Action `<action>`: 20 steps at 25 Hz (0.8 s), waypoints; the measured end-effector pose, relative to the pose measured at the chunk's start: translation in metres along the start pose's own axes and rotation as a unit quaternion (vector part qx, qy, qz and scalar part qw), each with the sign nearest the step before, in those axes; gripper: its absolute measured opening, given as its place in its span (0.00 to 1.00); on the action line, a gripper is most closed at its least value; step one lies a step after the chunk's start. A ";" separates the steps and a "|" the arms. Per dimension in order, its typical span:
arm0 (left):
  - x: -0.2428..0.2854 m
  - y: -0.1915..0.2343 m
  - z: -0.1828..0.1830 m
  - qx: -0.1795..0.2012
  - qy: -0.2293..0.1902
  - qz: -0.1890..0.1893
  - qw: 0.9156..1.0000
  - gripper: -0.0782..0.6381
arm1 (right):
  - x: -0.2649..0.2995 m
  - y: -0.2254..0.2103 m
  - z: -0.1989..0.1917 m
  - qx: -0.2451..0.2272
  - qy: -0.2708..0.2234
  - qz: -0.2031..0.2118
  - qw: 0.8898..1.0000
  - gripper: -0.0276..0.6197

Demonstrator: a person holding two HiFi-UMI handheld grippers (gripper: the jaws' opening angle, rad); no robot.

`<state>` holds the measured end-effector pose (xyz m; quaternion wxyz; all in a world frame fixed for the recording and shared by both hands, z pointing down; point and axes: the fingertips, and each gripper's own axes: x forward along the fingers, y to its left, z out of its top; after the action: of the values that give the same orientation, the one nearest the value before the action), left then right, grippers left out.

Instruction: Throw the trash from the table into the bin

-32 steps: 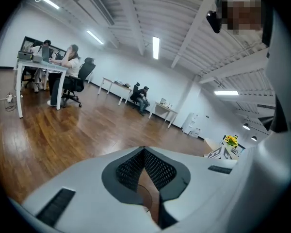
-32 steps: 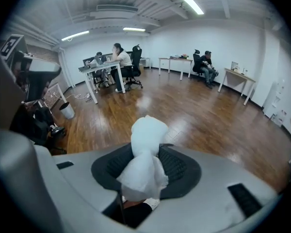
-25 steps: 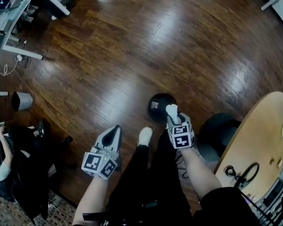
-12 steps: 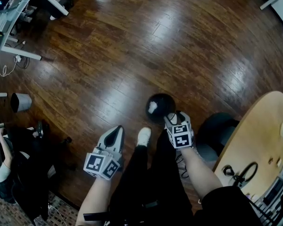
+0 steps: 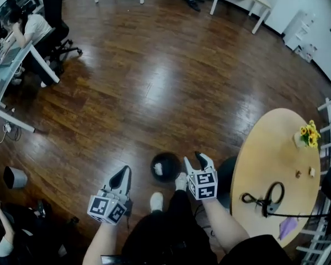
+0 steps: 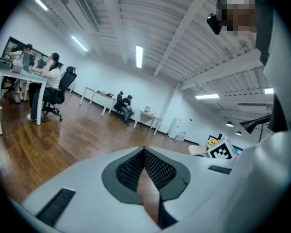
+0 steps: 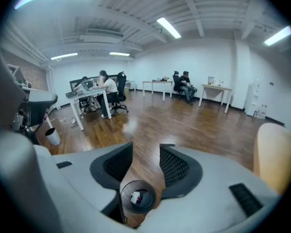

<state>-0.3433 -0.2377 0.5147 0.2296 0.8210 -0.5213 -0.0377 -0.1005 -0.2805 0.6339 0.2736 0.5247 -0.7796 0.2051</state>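
Note:
The black round bin (image 5: 165,167) stands on the wooden floor in front of the person's feet, with a white crumpled piece of trash (image 5: 158,170) inside. My right gripper (image 5: 193,160) hangs just right of the bin, above it. Its jaws are open with nothing between them and have just been closing partway. In the right gripper view the bin (image 7: 138,196) with the white trash (image 7: 135,196) lies below the right gripper (image 7: 145,161). My left gripper (image 5: 121,176) is left of the bin; its tips meet and hold nothing. In the left gripper view the left gripper (image 6: 144,150) is shut.
A round wooden table (image 5: 265,153) stands to the right, bearing yellow flowers (image 5: 308,132), a black cable (image 5: 267,199), a purple scrap (image 5: 287,226) and small bits (image 5: 304,173). A dark chair (image 5: 227,173) is beside it. Desks with seated people (image 5: 30,29) line the far left.
The white trash has left my right gripper and now lies in the bin. Both grippers have risen, and the head view has tilted up to show more of the room.

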 end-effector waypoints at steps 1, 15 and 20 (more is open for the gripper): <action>0.010 -0.005 0.012 0.010 -0.012 -0.021 1.000 0.11 | -0.010 -0.012 0.017 -0.001 -0.023 -0.022 0.999 0.28; 0.103 -0.168 0.044 0.058 -0.034 -0.280 0.958 0.11 | -0.231 -0.127 0.020 0.084 -0.160 -0.269 0.946 0.04; 0.124 -0.282 0.008 0.058 -0.005 -0.376 0.925 0.11 | -0.342 -0.167 -0.043 0.125 -0.163 -0.364 0.909 0.04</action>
<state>-0.0528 -0.2494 0.4117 0.1481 0.9684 -0.1767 -0.0948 0.1664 -0.0740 0.4527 0.1308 0.8280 -0.5362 0.0988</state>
